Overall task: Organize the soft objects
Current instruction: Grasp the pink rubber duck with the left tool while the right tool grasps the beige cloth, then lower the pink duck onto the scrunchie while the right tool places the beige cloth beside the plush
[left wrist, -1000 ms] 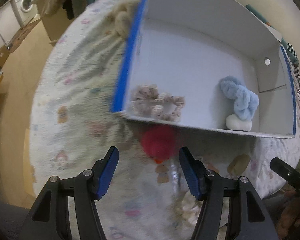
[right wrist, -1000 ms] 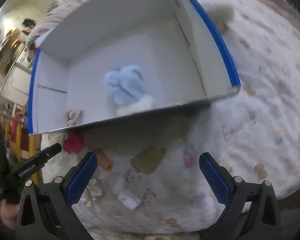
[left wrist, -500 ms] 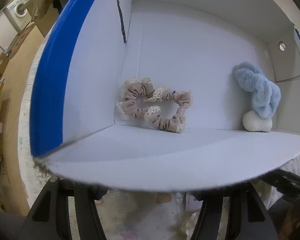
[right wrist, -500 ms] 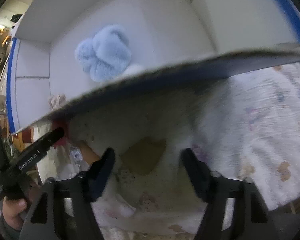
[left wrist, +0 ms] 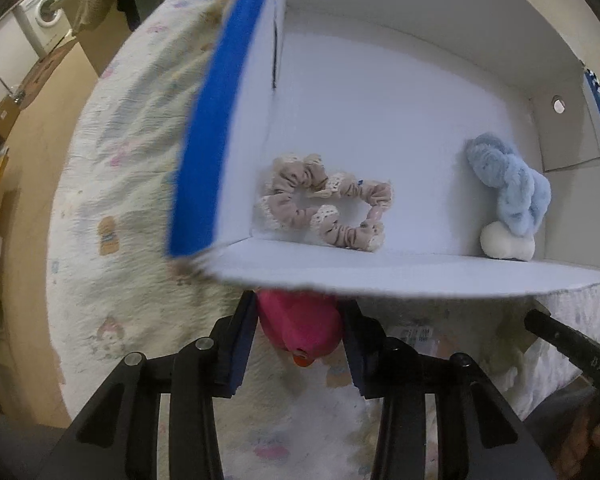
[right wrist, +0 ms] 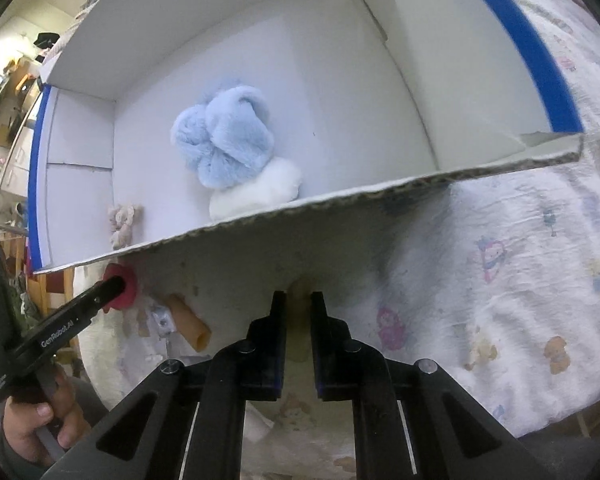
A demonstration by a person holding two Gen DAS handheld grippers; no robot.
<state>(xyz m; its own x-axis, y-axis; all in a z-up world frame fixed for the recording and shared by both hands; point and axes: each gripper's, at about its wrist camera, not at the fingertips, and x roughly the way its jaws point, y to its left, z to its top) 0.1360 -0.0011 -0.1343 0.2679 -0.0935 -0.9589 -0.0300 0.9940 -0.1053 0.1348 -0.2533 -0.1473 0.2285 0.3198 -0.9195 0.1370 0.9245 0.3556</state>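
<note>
Both grippers have closed within the last second: the left gripper [left wrist: 300,320], whose blue-padded fingers stood wide apart around the soft pink-red plush toy with the orange tip [left wrist: 298,326], now pinches it from both sides just in front of the near wall of the white cardboard box with blue-taped edges [left wrist: 420,276]. The right gripper [right wrist: 299,304] has narrowed too, and now clamps a small pale beige soft piece [right wrist: 299,292] lying on the cartoon-print white quilt [right wrist: 500,264] near the same wall. Inside the box a beige lace-trimmed scrunchie [left wrist: 326,210] lies near the left corner, and a fluffy light-blue knotted scrunchie [right wrist: 224,136] rests against a white plush ball [right wrist: 260,194] farther right. To my eye, both pickups are secured, so lifting over the wall and dropping in comes next.
</note>
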